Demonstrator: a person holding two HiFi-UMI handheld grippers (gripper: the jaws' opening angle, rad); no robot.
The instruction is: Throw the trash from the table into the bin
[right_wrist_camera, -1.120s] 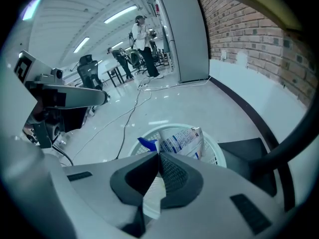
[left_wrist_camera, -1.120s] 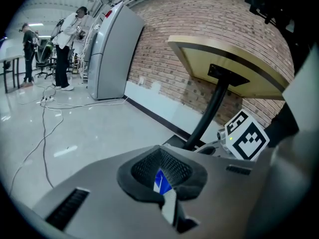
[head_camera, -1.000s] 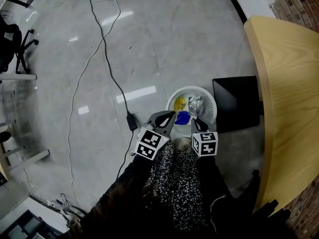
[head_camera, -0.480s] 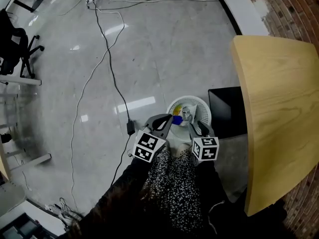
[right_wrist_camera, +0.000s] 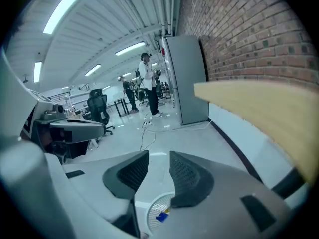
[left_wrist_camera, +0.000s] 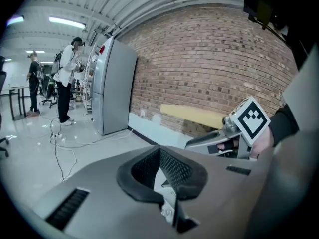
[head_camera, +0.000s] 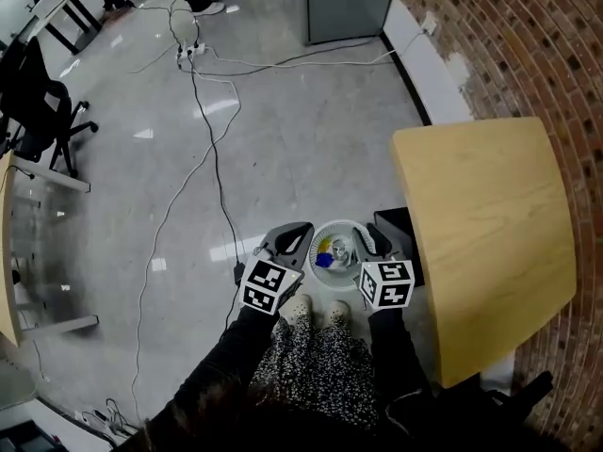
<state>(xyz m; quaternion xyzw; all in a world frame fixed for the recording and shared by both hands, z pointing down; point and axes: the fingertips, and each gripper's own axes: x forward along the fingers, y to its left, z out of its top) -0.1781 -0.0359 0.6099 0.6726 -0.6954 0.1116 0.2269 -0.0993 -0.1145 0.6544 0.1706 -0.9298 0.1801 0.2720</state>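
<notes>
The grey polished floor (head_camera: 283, 130) takes up most of what I can see, with one brick wall (head_camera: 509, 36) running down its right side. One pale wooden table (head_camera: 480, 224) with rounded corners stands against that wall, and one tall grey cabinet (head_camera: 349, 3) stands farther along it. Two people (left_wrist_camera: 66, 78) stand out on the floor near the cabinet, well away from the table. One black office chair (head_camera: 42, 97) sits at the far left. Several cables (head_camera: 212, 158) trail across the floor from one white power strip (head_camera: 191, 53). One black box (head_camera: 396, 229) sits on the floor at the table's near edge. Just beside it is one round white bin (head_camera: 353, 229), right in front of the holder's two white shoes (head_camera: 300, 306). Two grippers hang above the bin, each carrying one marker cube. The left gripper (head_camera: 300, 234) is clenched, its two tips touching and gripping nothing. The right gripper (head_camera: 366, 240) is released. Its two jaws have just sprung apart and then drawn in a little, and they stand with a clear gap and nothing between them. The trash lies in the bin, where I count three bits: one yellow piece (head_camera: 323, 245), one blue piece (head_camera: 323, 261) and one crumpled silvery piece (head_camera: 341, 249).
</notes>
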